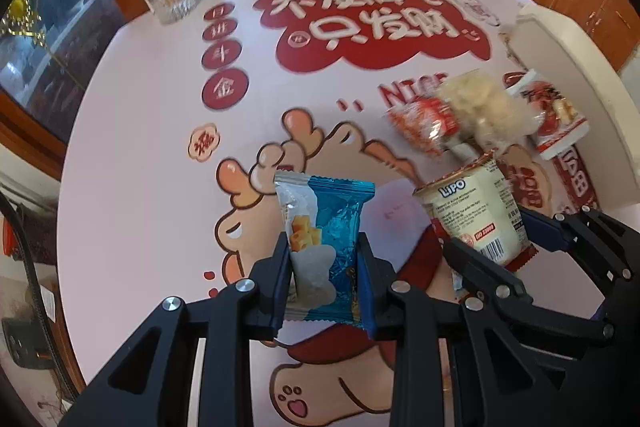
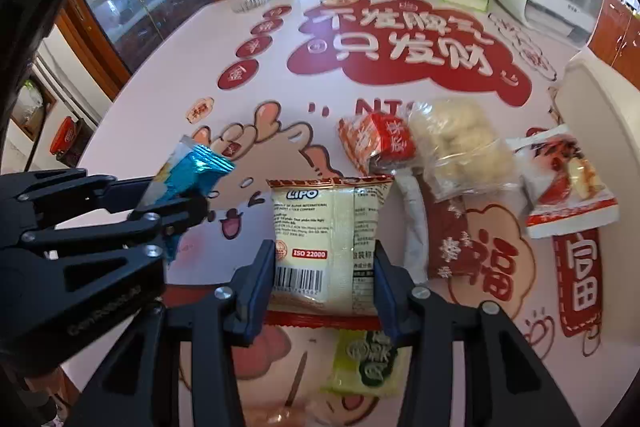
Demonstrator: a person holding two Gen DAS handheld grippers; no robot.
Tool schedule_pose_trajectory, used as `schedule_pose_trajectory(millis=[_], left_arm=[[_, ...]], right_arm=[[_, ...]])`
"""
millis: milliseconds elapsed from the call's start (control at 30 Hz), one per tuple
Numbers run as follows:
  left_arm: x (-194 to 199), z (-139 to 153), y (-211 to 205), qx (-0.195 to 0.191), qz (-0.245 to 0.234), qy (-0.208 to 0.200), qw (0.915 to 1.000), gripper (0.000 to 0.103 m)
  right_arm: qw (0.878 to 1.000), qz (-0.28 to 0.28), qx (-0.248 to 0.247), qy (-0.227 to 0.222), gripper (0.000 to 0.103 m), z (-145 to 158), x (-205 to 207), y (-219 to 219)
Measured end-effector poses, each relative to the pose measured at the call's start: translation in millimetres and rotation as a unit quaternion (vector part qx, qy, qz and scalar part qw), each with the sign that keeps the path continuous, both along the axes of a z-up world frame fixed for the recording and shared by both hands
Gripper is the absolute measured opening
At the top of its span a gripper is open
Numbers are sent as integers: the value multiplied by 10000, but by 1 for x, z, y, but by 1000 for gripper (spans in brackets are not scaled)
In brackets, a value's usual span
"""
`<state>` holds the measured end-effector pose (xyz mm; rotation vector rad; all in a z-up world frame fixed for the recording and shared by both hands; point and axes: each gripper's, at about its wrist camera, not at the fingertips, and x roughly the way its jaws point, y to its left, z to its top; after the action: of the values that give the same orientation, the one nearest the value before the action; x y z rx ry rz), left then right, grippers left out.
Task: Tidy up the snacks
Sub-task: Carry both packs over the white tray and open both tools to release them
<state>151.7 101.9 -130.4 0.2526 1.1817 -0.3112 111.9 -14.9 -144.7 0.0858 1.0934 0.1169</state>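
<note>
The sorting looks to be at an early stage, with two packets in hand and the rest still loose on the desk [image 2: 168, 75]. The left gripper [image 1: 324, 279] has its jaws clamped on a blue snack packet [image 1: 326, 227], held upright and clear of the desk top. The right gripper [image 2: 324, 283] has the cream Lipo packet [image 2: 328, 239] between its jaws, which touch both its sides; whether that packet is already off the desk cannot be told. Toward the desk's right edge lie an orange-red packet [image 2: 376, 143], a clear bag of pale puffs [image 2: 460, 151] touching it, and a red-and-white packet [image 2: 564, 179] just beside a white tray or board [image 2: 600, 99] at that edge. A green-and-yellow packet [image 2: 368, 359] lies at the near edge, under the right gripper. No snack sits visibly in any container, so by this judgement almost all of the organizing is left.
</note>
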Motion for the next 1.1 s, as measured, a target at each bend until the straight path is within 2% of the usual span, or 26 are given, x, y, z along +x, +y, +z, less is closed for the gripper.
schedule_pose_trajectory(millis=[200,467,800,1100], left_arm=[[-12,28,-27,-180,-171,-159,9996,27],[-22,63,-97,-428,-681,-418,9959,27],[-22,96,-186,-634,-1149,-640,9893,27],[-3,119,-276,-752,-1314,-789,9853,27]], right_arm=[[9994,-53,150,-300,46,30,-23,-17],[9966,-363,30,-733,46,64,-50,-57],[9855,-1318,34,-1065,46,96,-75,-155],[9663,-2109,125,-1474,46,125,-88,-252]])
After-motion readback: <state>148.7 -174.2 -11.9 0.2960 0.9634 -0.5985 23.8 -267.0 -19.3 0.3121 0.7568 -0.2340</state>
